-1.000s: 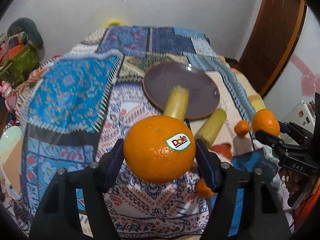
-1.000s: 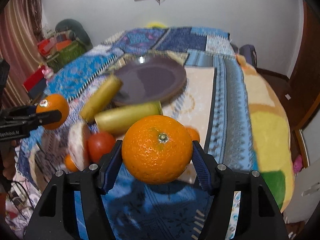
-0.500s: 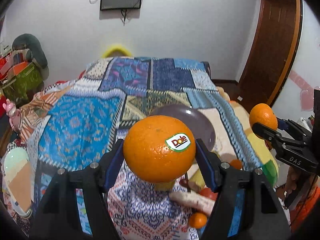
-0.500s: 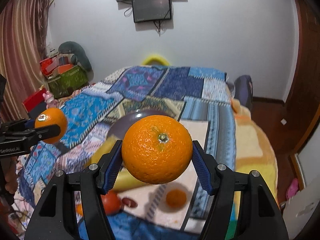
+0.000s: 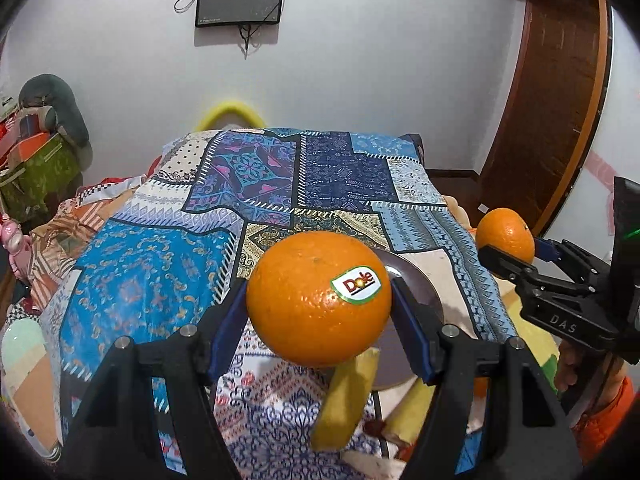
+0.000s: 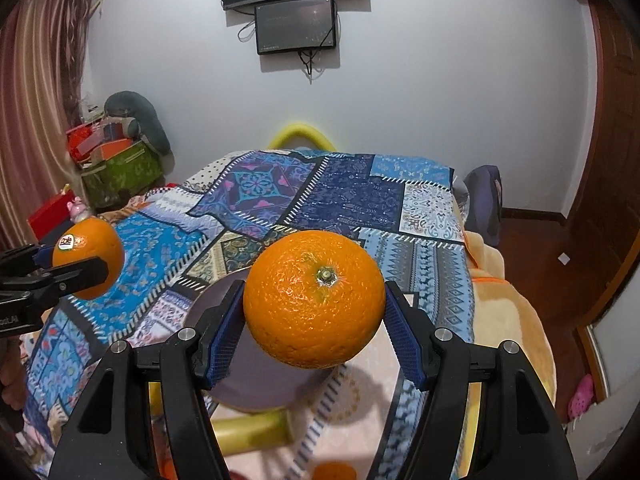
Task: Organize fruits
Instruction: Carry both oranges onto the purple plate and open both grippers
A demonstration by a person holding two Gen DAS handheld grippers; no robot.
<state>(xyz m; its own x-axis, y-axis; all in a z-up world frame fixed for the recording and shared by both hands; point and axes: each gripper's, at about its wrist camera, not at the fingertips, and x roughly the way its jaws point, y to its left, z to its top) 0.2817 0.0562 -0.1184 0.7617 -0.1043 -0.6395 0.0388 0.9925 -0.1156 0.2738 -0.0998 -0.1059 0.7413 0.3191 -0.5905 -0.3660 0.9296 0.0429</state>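
Left gripper (image 5: 319, 304): jaws clamped on Dole-stickered orange (image 5: 318, 298), held aloft above bed (image 5: 152, 280). Right gripper (image 6: 314, 300): jaws clamped on second orange (image 6: 314, 298), stem end toward camera, raised over purple plate (image 6: 260, 380). Yellow fruit (image 5: 346, 400) seen beside plate at bed's near edge.

Patchwork quilt (image 5: 168, 280), wall-mounted screen (image 6: 296, 26), green box (image 6: 120, 168), wooden door (image 5: 560, 100)

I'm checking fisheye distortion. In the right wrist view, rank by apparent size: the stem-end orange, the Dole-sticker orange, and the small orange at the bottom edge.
1. Stem-end orange, largest, but nearest the lens.
2. Dole-sticker orange, farther away; true size possibly alike.
3. Small orange, cut off by the frame, so unsure.
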